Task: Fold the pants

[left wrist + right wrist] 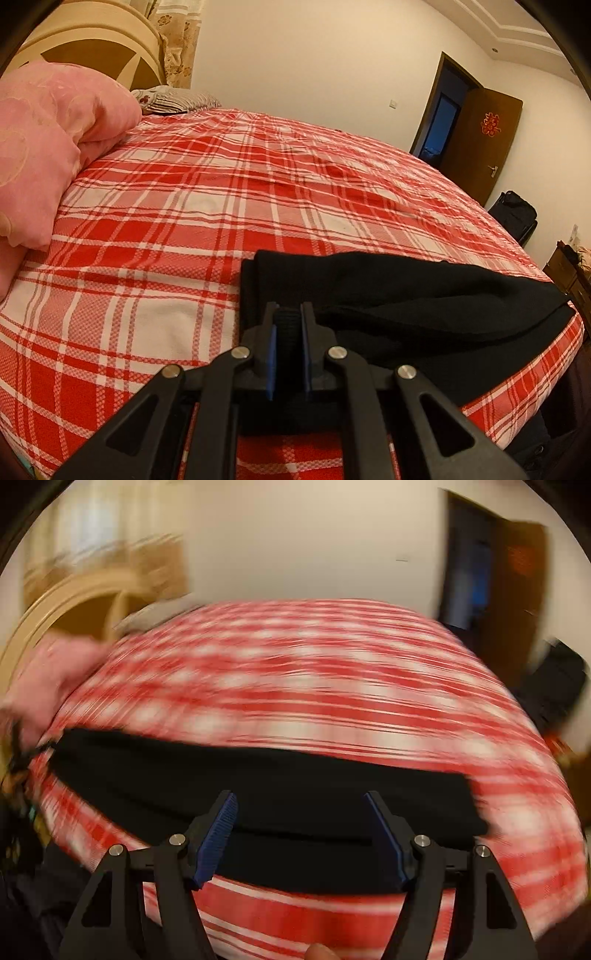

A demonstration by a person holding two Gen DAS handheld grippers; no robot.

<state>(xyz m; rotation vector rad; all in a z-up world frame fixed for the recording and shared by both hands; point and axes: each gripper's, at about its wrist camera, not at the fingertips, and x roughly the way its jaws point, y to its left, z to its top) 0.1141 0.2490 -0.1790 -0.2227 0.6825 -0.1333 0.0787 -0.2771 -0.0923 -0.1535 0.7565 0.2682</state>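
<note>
**Ana:** Judging by how the pants (388, 295) lie, how far along would you call this?

**Ben:** Partway, I'd say. The black cloth rests on the bed (221, 192) along its near edge, toward the near right corner in the left wrist view, and it already looks doubled: the right wrist view shows one layer stacked on another, with a straight fold line running across the front.

**Ana:** And the tongs?

**Ben:** The left tongs (289, 321) are pressed nearly together, pinching a bunched bit of the pants at their left end. The right tongs (301, 805) stand spread wide over the cloth; their blue pads (216, 843) touch nothing, so they carry no fabric.

**Ana:** What's left, then?

**Ben:** Probably another fold to shorten the strip, and some smoothing. The right half in the left wrist view is lumpy and rumpled, not flat. That is a guess from the shape alone.

**Ana:** Any brands or labels?

**Ben:** None on the pants that I can see, neither tag nor print. The only marking is a red paper ornament on the brown door (484, 147) past the far right corner of the bed; it looks like a decorative character, too small for me to read with confidence. The right wrist view is heavily smeared, so nothing is legible there.
</note>
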